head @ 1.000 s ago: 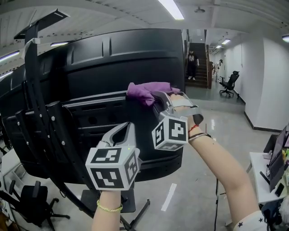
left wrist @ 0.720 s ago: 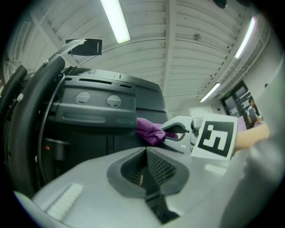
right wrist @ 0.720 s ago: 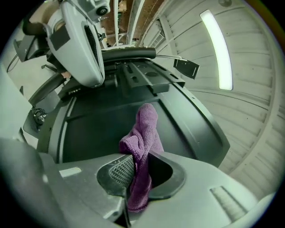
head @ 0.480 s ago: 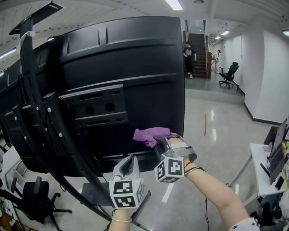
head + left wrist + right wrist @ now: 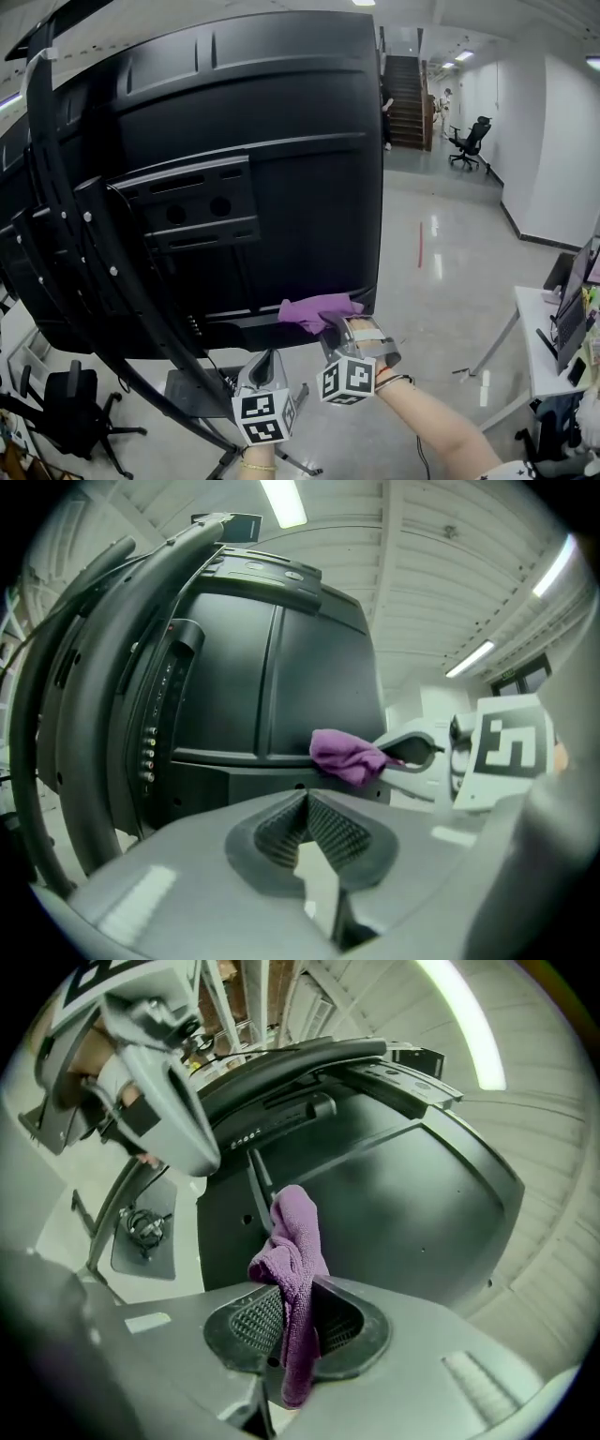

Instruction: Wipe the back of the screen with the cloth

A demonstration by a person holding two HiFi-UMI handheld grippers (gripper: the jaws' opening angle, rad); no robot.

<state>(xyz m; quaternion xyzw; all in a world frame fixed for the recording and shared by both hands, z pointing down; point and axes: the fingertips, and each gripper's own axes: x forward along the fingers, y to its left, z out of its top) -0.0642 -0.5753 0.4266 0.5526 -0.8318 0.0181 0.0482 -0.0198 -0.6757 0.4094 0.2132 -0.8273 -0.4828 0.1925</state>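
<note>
The big black screen (image 5: 281, 141) shows its back, mounted on a dark stand. A purple cloth (image 5: 314, 312) presses against the screen's lower right edge, and my right gripper (image 5: 330, 323) is shut on it. In the right gripper view the cloth (image 5: 292, 1241) hangs out of the shut jaws of the right gripper (image 5: 295, 1312) against the screen (image 5: 403, 1204). My left gripper (image 5: 265, 354) hovers below the screen, left of the right one. Its jaws are shut with nothing between them in the left gripper view (image 5: 305, 803), where the cloth (image 5: 345, 755) lies ahead.
The stand's black curved bars (image 5: 84, 272) run down the screen's left side to a base plate (image 5: 197, 394). An office chair (image 5: 66, 412) sits at the lower left. A desk (image 5: 553, 347) stands at the right, with stairs (image 5: 403, 89) and another chair (image 5: 469, 141) far behind.
My right gripper has slid the cloth down the screen's back from mid height to the bottom edge. The left gripper has dropped lower along with it.
</note>
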